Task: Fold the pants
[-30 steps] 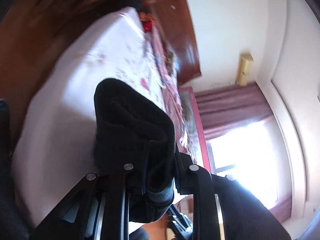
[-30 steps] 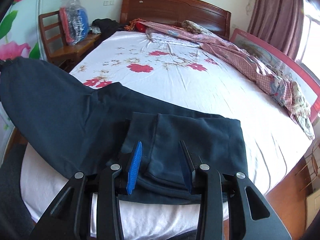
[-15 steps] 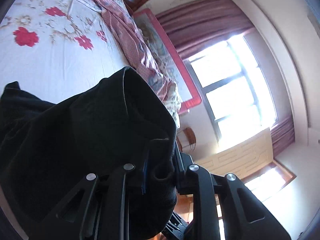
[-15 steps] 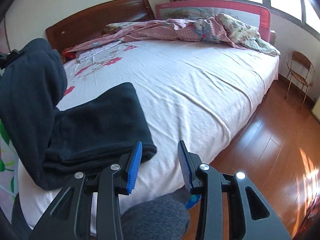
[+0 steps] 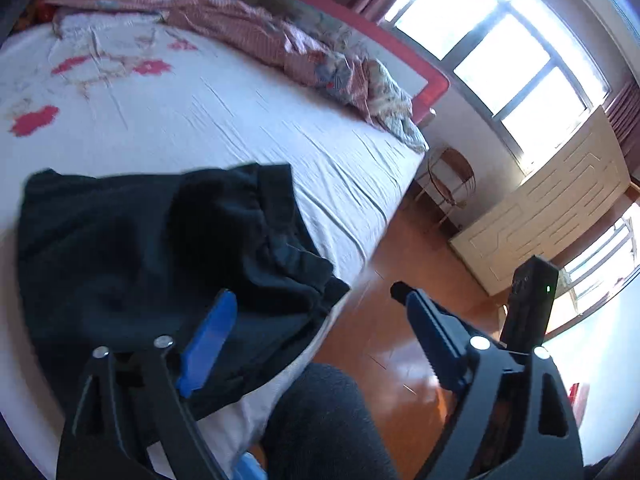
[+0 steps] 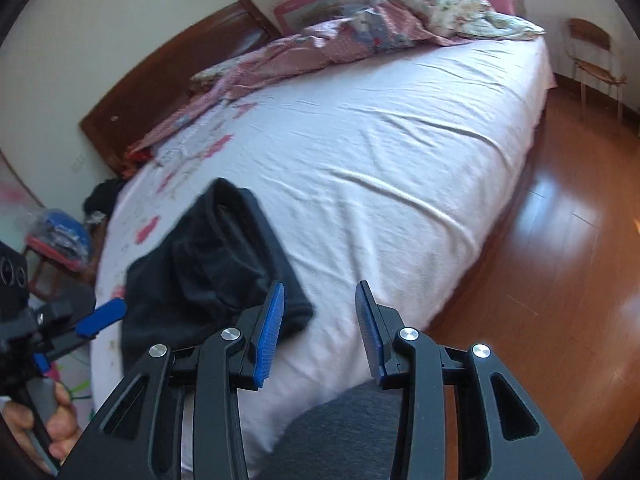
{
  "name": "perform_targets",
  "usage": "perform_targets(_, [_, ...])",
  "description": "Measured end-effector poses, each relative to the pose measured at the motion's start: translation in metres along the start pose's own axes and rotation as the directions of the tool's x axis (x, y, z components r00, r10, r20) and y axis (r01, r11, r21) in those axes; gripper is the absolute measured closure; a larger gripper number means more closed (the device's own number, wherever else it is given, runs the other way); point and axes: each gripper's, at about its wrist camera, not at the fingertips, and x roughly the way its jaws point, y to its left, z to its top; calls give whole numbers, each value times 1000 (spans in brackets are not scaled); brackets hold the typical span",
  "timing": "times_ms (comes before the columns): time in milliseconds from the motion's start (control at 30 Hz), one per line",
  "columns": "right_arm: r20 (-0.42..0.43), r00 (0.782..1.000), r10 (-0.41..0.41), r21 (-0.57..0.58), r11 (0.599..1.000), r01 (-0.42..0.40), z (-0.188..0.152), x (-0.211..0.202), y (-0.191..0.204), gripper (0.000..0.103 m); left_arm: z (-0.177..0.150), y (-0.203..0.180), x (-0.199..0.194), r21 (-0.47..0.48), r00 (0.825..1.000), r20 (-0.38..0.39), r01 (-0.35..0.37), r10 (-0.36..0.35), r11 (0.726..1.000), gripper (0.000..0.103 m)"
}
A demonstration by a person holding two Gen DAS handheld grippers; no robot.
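1. Now we hold the left gripper (image 5: 316, 304) with its blue-padded jaws opening wide, and nothing is pinched between them.
2. We hold the right gripper (image 6: 320, 312) with its blue-padded jaws partly spread, and nothing is between them either.
3. Just past both grippers, the dark navy soft pants (image 5: 160, 248) lie bunched in a folded heap, free of the pads.
4. They sit near the corner of the big bed with the white flowered sheet (image 6: 400, 152), close to its edge.
5. Farther back, a rumpled pink checked blanket (image 6: 320, 52) lies along the far side.
6. Beside the bed we see the shiny brown wooden floor (image 6: 568, 240).
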Motion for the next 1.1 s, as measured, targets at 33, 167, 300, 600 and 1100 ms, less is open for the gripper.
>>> perform_targets(33, [-19, 999, 33, -17, 999, -34, 4, 8, 9, 66, 6, 13, -27, -3, 999, 26, -22, 22, 1000, 11])
perform_targets(167, [-118, 993, 0, -107, 994, -13, 10, 42, 36, 66, -23, 85, -93, -129, 988, 65, -134, 144, 982, 11])
perform_targets(300, [-163, 986, -35, -64, 998, 25, 1, 53, 40, 66, -70, 142, -143, -302, 971, 118, -166, 209, 939, 11])
perform_targets(600, [-168, 986, -1, 80, 997, 14, 4, 84, 35, 84, -88, 141, -88, -383, 973, 113, -143, 200, 913, 11])
perform_targets(1100, [-192, 977, -93, 234, 962, 138, -30, 55, -23, 38, -60, 102, -18, -82, 988, 32, -146, 149, 986, 7])
